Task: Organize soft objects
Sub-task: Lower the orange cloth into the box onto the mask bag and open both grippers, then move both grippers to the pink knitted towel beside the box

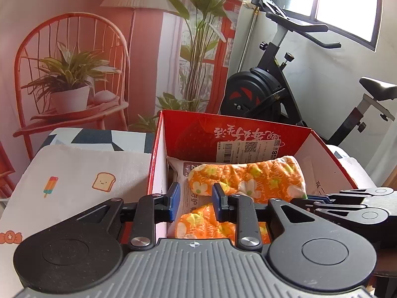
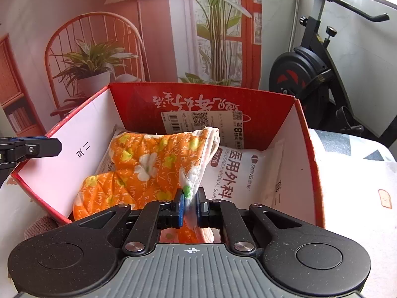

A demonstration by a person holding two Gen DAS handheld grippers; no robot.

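Two orange mitts [image 1: 248, 181] in box [image 1: 158, 168]

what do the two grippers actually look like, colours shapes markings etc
Both look identical. The left gripper and right gripper each have black linkage arms with silver pivot screws, two round black discs at the sides, and a grey ribbed base plate marked with a small white crosshair. The blue fingertip pads sit on black finger blocks. No cables or sleeves are visible.

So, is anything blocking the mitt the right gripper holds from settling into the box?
Nothing visible does. The right gripper pinches the orange floral mitt already inside the red box; it lies on the white mask packs there.
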